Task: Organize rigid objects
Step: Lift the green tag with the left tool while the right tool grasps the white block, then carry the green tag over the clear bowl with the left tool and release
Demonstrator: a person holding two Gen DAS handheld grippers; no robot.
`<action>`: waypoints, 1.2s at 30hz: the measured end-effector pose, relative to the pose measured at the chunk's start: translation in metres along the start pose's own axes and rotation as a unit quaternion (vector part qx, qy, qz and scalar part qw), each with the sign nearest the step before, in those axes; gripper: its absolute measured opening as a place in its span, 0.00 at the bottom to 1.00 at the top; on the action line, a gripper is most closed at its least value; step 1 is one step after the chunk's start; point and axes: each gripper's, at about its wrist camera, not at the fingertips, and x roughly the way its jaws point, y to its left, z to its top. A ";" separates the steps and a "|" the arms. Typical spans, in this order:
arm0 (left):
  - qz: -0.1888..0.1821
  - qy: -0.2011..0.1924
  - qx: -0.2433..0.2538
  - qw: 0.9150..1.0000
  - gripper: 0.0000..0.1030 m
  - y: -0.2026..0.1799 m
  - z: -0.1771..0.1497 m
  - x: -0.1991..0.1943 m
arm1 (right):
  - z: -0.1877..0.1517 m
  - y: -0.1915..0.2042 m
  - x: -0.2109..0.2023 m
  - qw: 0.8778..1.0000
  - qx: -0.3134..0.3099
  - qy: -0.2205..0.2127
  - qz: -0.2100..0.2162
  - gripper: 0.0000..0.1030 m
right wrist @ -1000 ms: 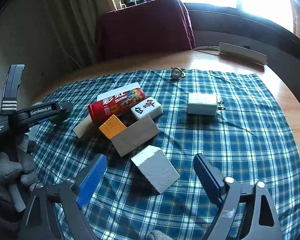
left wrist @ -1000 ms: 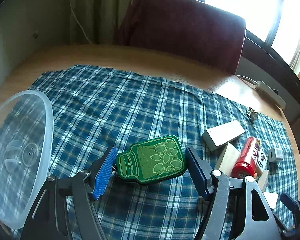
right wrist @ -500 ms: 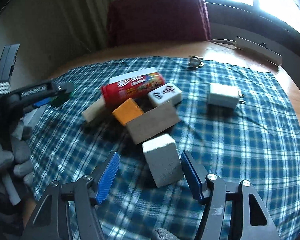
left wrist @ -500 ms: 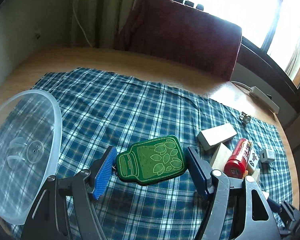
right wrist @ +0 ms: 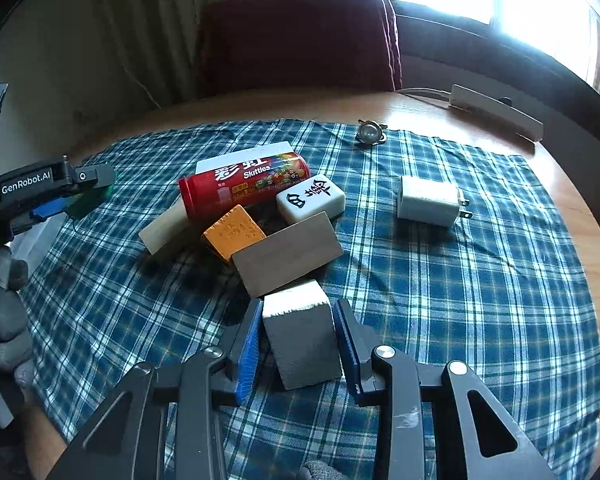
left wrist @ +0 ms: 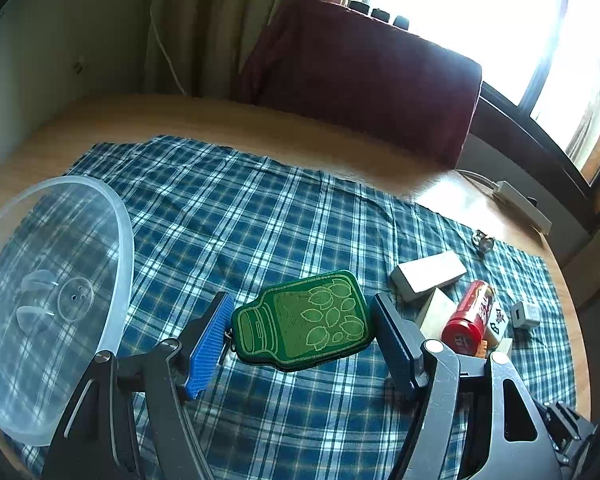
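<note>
Mid-sort: left gripper [left wrist: 302,334] clamping green jar-shaped tag [left wrist: 305,321] near clear bowl [left wrist: 125,240]; right gripper [right wrist: 298,342] closed around grey block [right wrist: 302,342]. Next, probably lifting clear of the pile.

Clear bowl [left wrist: 52,304] cut off at left edge, white box [right wrist: 244,158] mostly hidden behind red can [right wrist: 244,190]

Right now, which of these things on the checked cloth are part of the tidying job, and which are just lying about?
Part of the job:
- green jar-shaped tag, held in the left gripper
- grey block, between the right gripper's fingers
- clear tub
- Skittles can
- mahjong tile
- orange block
- white charger

Just lying about:
- maroon chair
- power strip
- curtain
</note>
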 end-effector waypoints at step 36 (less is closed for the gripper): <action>0.059 -0.087 -0.052 0.993 0.69 0.069 0.000 -0.050 | 0.010 0.066 -0.043 0.996 -0.003 -0.030 0.087 0.30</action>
